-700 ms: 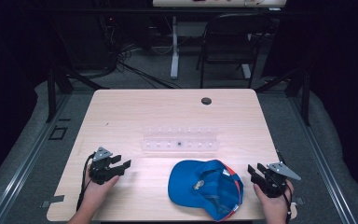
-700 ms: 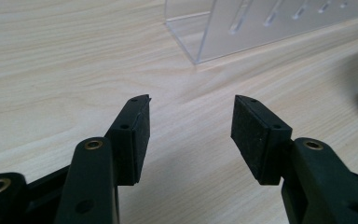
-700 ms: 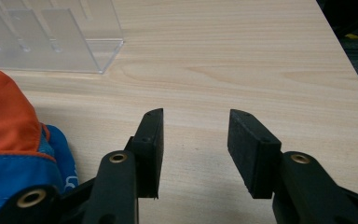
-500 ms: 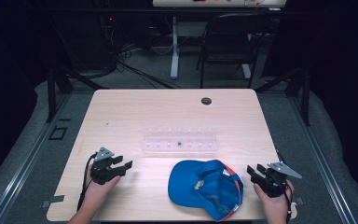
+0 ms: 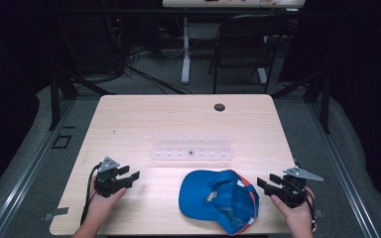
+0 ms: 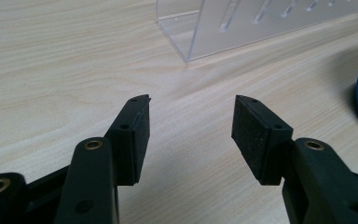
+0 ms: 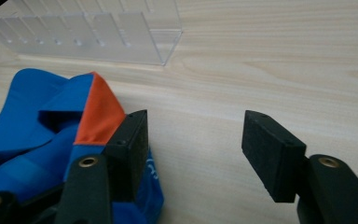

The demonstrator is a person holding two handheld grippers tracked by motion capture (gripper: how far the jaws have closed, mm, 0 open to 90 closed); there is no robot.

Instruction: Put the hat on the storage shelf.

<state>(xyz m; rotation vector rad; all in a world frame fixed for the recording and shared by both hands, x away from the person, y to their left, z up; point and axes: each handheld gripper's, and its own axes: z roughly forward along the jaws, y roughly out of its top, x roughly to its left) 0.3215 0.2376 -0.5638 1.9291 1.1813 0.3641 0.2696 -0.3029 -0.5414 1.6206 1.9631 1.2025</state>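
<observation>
1. Your left gripper (image 5: 129, 177) rests low near the front left corner of the pale wooden tabletop (image 5: 144, 119). Its jaws stand apart with nothing between them. In the left gripper view, bare wood lies ahead of the left gripper (image 6: 191, 121).
2. The clear plastic rack with a row of slots (image 5: 191, 151) lies across the middle of the tabletop, its long axis running left to right, well clear of both grippers.
3. The blue fabric cap with an orange panel (image 5: 218, 198) sits upside down by the front edge, right of centre, its hollow facing up and its brim toward the front. It looks soft and crumpled inside.
4. Your right gripper (image 5: 265, 182) sits near the front right corner, jaws apart and empty, pointing left at the cap. It looks the nearer of the two: in the right gripper view the cap's orange-and-blue edge (image 7: 93, 112) lies just beside the left jaw of the right gripper (image 7: 193, 128), so a short move leftward should bring the edge between the jaws.
</observation>
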